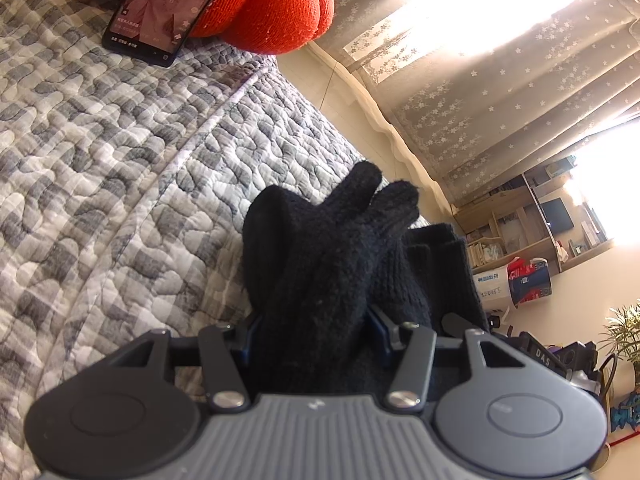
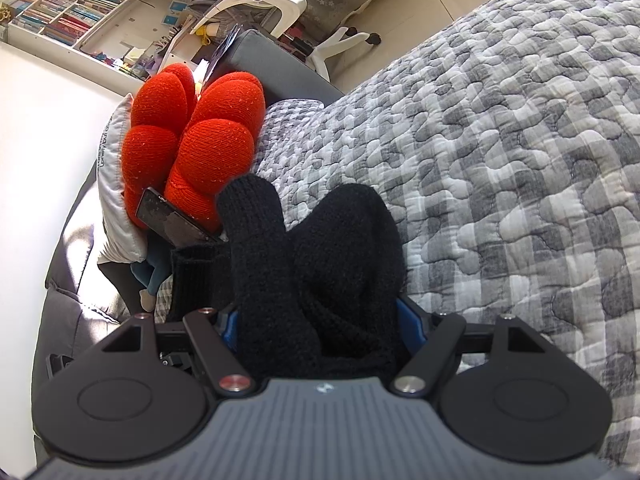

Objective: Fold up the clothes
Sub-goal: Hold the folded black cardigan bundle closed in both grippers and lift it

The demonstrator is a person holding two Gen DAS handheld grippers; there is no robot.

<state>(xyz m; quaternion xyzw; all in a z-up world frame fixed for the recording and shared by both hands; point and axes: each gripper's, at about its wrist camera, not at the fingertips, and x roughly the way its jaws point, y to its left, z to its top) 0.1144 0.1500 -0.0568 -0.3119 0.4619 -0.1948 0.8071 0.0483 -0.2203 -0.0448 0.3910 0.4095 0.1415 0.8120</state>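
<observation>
A black knit glove point(image 1: 332, 232) fills the space between the jaws of my left gripper point(image 1: 316, 304). Its blue pads point(image 1: 378, 322) press on the knit from both sides, and two knit fingers stick out ahead. In the right wrist view another bundle of black knit glove point(image 2: 344, 240) sits in my right gripper point(image 2: 320, 312), squeezed between the blue pads point(image 2: 408, 320). One knit finger point(image 2: 250, 208) points up, and a ribbed cuff point(image 2: 192, 276) hangs at the left. The knit hides the fingertips of both grippers. Whether both hold the same piece I cannot tell.
A grey checked quilt point(image 1: 120, 160) covers the bed point(image 2: 500, 160). A red knit cushion point(image 1: 272, 8) point(image 2: 208, 136) has a phone point(image 1: 160, 12) point(image 2: 168, 216) leaning on it. Curtains point(image 1: 480, 92), shelves point(image 1: 520, 232), a white office chair point(image 2: 280, 4) and a grey pillow point(image 2: 116, 200) stand around.
</observation>
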